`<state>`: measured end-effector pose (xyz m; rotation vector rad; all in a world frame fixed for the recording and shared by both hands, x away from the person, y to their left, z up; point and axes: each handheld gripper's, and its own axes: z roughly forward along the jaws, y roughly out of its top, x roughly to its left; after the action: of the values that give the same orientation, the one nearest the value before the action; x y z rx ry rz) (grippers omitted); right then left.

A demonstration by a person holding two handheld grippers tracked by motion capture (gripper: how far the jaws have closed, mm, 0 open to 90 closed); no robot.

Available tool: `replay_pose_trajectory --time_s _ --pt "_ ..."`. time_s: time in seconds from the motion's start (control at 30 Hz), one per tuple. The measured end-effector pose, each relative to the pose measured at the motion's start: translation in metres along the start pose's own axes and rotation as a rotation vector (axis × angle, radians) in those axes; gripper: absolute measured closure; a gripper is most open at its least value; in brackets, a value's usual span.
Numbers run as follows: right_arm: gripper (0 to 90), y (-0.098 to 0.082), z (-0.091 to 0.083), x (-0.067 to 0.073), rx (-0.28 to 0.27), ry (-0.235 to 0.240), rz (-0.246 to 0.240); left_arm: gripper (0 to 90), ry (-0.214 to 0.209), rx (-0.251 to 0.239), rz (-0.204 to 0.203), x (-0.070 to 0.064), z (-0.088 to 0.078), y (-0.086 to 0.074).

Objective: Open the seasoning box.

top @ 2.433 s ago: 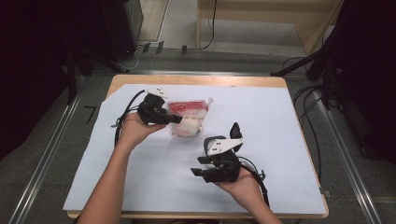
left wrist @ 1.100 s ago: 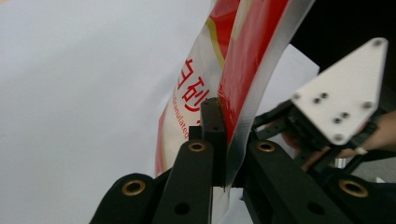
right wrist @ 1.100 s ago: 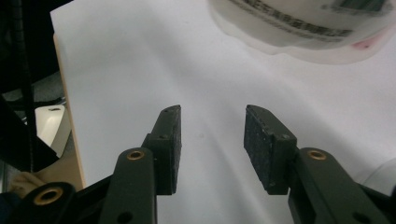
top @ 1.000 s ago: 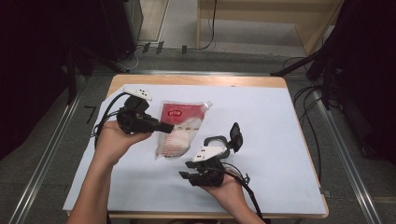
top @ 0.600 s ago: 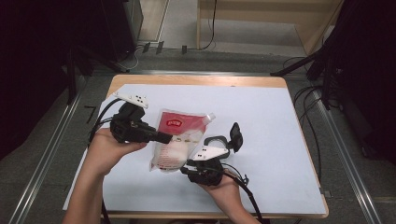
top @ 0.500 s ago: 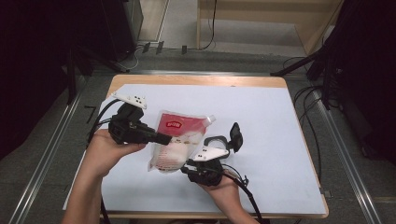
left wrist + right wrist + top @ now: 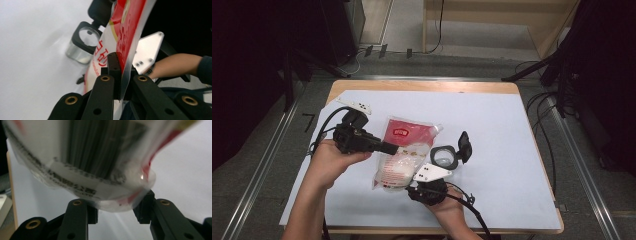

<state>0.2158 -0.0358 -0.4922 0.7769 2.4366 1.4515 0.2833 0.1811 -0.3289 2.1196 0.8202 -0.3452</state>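
Pouch (image 7: 404,152) dragged nearer, left gripper (image 7: 388,147) clamping its edge, right gripper (image 7: 409,186) just reopening, pouch bottom between jaws

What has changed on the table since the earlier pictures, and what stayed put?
The left tongs, shut on the red-and-clear pouch, have pulled it toward the person and lifted it. The right tongs have come up under its lower end, their jaws just opening with that end between them; whether they press on it I cannot tell. The square jar with its flip lid and the white sheet stayed in place.
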Motion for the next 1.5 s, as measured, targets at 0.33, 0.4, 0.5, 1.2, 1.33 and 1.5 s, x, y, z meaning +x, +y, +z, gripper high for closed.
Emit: replay_pose_trajectory --time_s 0.33,0.4,0.5,1.2,1.33,1.5 --pt "53.8 0.006 0.001 0.012 0.047 0.051 -0.047 90.0 -0.005 -0.022 0.003 0.003 0.018 0.004" --pt "53.9 0.008 0.0 0.012 0.057 0.078 -0.019 89.3 0.001 -0.038 0.029 0.003 0.02 0.004" --pt "54.3 0.011 -0.001 0.012 0.057 0.102 -0.003 87.4 0.004 -0.054 0.044 0.002 0.022 0.004" --pt "58.7 0.014 -0.002 0.018 0.075 0.142 0.025 83.2 0.03 -0.032 -0.017 0.002 0.041 0.01" --pt "59.2 0.015 -0.003 0.022 0.074 0.158 0.014 82.4 0.051 -0.005 -0.03 -0.003 0.044 0.01" --pt "59.4 0.018 -0.003 0.024 0.066 0.17 0.012 84.2 0.049 -0.009 -0.029 -0.006 0.049 0.011"
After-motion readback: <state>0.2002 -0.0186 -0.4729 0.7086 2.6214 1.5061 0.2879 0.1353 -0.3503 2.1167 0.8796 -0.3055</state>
